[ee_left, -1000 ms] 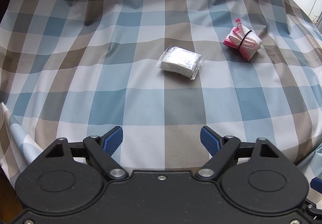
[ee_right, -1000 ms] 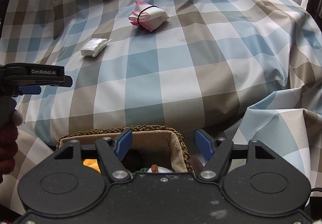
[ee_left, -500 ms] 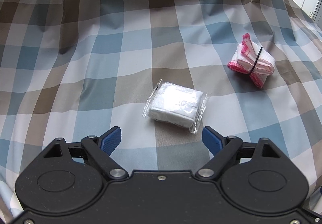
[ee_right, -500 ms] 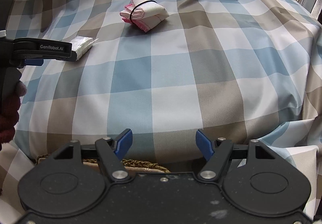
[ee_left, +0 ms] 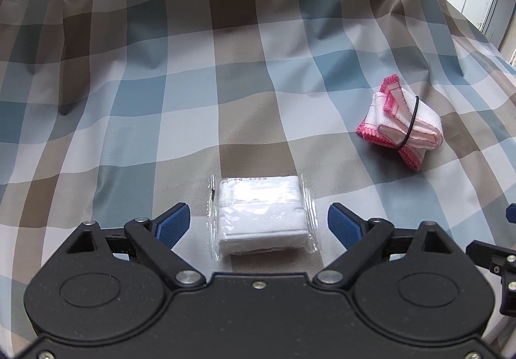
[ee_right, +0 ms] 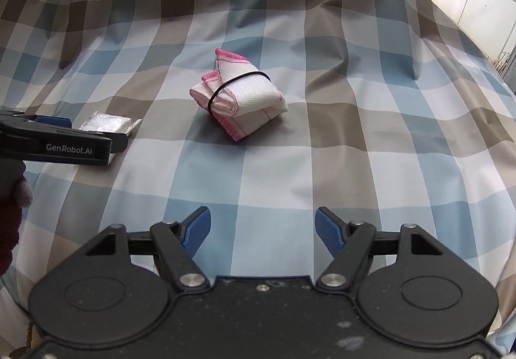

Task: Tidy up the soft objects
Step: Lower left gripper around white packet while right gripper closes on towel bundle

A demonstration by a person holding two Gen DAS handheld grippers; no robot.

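Lower centre of the left wrist view: flat white cloth pack in clear plastic wrap (ee_left: 260, 214), long axis across the frame, between the just-widened, untouching jaws of left gripper (ee_left: 259, 223). Centre of the right view: pink-edged white folded cloth bound by a black band (ee_right: 237, 97), well ahead of right gripper (ee_right: 262, 235), jaws apart

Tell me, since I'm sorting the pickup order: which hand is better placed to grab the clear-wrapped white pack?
Left. The left gripper has its open jaws on either side of the white pack, not yet pressing it. The right gripper faces the banded pink-edged cloth instead.
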